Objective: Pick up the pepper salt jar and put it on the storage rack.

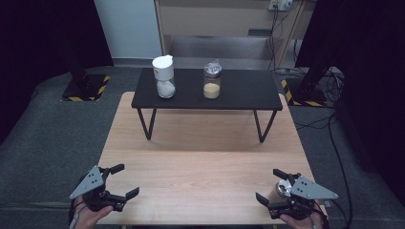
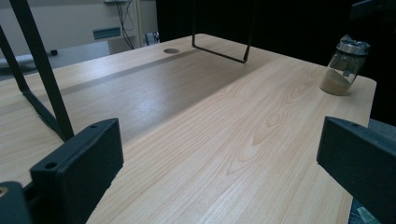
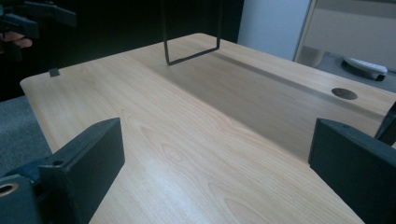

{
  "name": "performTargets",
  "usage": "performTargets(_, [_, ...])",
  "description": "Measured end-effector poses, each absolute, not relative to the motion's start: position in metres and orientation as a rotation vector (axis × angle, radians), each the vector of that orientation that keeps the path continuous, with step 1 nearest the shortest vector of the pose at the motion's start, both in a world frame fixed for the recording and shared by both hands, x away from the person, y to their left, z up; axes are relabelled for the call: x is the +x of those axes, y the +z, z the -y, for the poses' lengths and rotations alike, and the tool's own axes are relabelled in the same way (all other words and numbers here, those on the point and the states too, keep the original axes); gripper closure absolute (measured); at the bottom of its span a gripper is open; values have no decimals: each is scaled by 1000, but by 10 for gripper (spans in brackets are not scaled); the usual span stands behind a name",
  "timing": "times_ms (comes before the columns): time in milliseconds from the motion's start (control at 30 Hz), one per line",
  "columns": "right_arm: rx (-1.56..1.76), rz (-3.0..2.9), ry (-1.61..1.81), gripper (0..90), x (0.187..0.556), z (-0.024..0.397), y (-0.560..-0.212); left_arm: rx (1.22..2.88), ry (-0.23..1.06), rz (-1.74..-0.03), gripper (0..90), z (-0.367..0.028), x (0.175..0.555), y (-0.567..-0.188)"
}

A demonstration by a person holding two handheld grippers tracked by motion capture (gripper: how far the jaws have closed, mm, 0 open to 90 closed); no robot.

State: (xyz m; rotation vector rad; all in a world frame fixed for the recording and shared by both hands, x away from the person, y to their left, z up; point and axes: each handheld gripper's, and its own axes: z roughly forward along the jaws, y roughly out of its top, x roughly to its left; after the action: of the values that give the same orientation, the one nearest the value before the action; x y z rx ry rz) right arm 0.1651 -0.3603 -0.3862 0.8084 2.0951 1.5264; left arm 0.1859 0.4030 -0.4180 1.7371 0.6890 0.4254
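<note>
I hold 2 grippers over the near edge of the wooden table [image 1: 205, 162]. The landmark for all positions below is the black stand [image 1: 248, 90], a low dark shelf on thin wire legs set on the far half of the table.

Left gripper [image 1: 122, 180]: held near the table's near left corner, well apart from the black stand. Its jaws are spread wide with nothing between them. In the left gripper view both jaws frame bare wood grain, and 1 leg of the black stand [image 2: 39, 70] rises just beyond the left jaw.

Right gripper [image 1: 272, 185]: held near the table's near right corner, well apart from the black stand. Its jaws are also spread wide and hold nothing. In the right gripper view 1 wire leg loop of the black stand [image 3: 191, 49] stands on the wood ahead.

Items:
- 1 white-capped jar [image 1: 164, 76] with white contents stands upright on top of the black stand, toward its left end.
- 1 tan-filled jar [image 1: 212, 81] with a foil-like top stands upright on top of the black stand, near its middle, beside the white-capped jar but apart from it.
- 1 small glass jar [image 2: 345, 67] with brownish powder stands on the table at the near right corner, well in front of the black stand, just beside the right gripper.

A round cable hole [image 3: 344, 94] lies in the table under the black stand.
</note>
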Motion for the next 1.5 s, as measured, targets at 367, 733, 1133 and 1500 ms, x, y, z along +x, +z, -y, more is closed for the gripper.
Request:
performTargets(367, [781,-2075,1528,28,159,359,-383,1739,427,-690,0,-403,185,-418])
performTargets(733, [772,-2062,1515,20,151,359,-368,1738,428,-698,0,-403,185,-418])
performTargets(1133, [808,-2037,1481,25,142,370,-354,1739,429,-699,0,-403,185,-418])
performTargets(1500, [847,-2028,1436,26,135,383,-350,1737,431,-702,0,-403,185,-418])
